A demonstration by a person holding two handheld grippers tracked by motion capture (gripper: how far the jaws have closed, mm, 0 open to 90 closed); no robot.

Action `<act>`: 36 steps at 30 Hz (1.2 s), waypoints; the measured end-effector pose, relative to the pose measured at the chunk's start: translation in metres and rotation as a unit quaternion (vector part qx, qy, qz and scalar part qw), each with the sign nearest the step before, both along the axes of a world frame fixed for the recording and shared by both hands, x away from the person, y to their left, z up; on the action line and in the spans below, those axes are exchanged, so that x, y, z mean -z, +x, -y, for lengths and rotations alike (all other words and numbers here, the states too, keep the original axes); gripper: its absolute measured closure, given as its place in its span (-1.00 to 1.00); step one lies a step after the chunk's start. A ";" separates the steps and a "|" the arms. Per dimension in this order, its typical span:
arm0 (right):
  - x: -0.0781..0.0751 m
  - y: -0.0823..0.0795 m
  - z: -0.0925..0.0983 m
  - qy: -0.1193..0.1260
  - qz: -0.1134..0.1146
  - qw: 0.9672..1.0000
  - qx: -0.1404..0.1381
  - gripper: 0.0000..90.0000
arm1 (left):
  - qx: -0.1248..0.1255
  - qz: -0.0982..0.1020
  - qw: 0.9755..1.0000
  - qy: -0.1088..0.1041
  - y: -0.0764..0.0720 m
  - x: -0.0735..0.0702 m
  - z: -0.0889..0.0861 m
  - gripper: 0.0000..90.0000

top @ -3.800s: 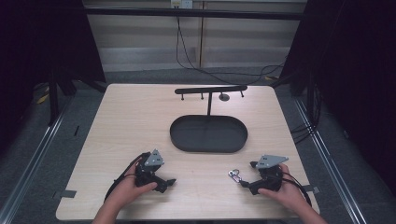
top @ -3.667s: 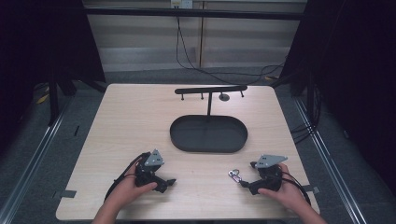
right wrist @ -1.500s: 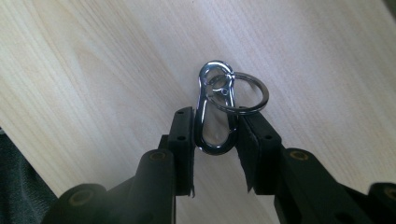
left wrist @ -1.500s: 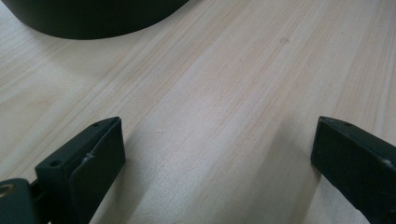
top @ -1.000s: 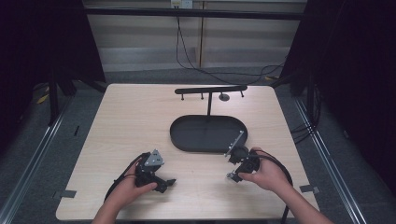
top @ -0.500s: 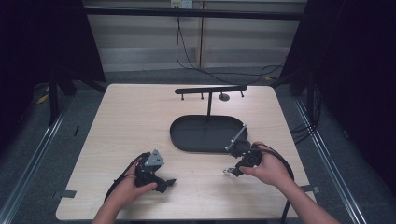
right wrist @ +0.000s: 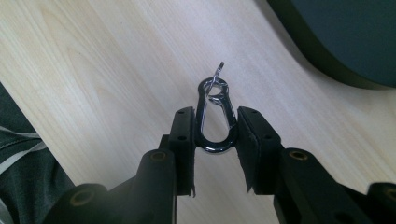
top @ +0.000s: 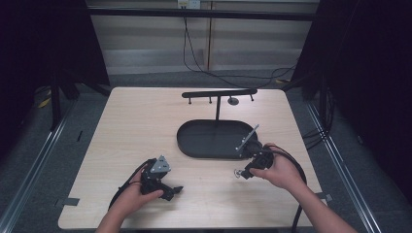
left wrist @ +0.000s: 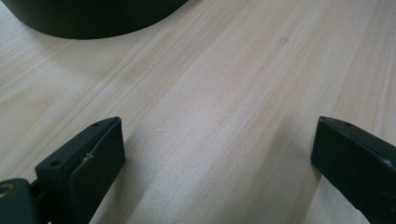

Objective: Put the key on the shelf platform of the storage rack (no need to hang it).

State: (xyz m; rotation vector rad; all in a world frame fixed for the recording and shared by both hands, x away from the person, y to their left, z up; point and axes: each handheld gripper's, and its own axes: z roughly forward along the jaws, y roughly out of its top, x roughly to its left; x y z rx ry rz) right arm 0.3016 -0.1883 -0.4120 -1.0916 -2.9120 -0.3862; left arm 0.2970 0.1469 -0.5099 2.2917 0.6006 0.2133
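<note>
The right gripper [right wrist: 215, 128] pinches a small metal clip [right wrist: 215, 119] between its two jaws, holding it by its long sides just above the wooden table [top: 136, 126]; a little ring with a thin wire end sits at the clip's far tip. In the high view this gripper [top: 244, 173] hangs near the front right edge of the black oval tray [top: 194, 141]. The left gripper [left wrist: 217, 154] rests low over bare wood, its jaws spread wide with nothing between them.

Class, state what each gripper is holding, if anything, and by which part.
The right gripper pinches a metal clip across its two long sides, near the rounded end. The left gripper is open and holds nothing.
</note>
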 end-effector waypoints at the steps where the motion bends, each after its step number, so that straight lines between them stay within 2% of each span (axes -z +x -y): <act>1: -0.002 0.001 0.000 0.002 0.001 1.000 0.001 0.52 | 0.000 0.000 1.000 0.000 0.000 0.000 0.000 -0.94; 16: -0.017 0.009 0.004 0.009 0.009 1.000 0.015 0.52 | 0.000 0.000 1.000 0.000 0.000 0.000 0.000 -0.94; 19: -0.018 0.011 0.004 0.003 0.010 1.000 0.017 0.53 | 0.001 0.000 1.000 0.000 0.000 0.000 0.000 -0.94; 24: -0.022 0.015 0.005 0.009 0.012 1.000 0.023 0.52 | 0.000 0.000 1.000 0.000 0.000 0.000 0.000 -0.94; 36: -0.025 0.023 0.010 0.015 0.013 0.999 0.037 0.52 | 0.001 0.000 1.000 0.001 0.000 0.000 0.000 -0.94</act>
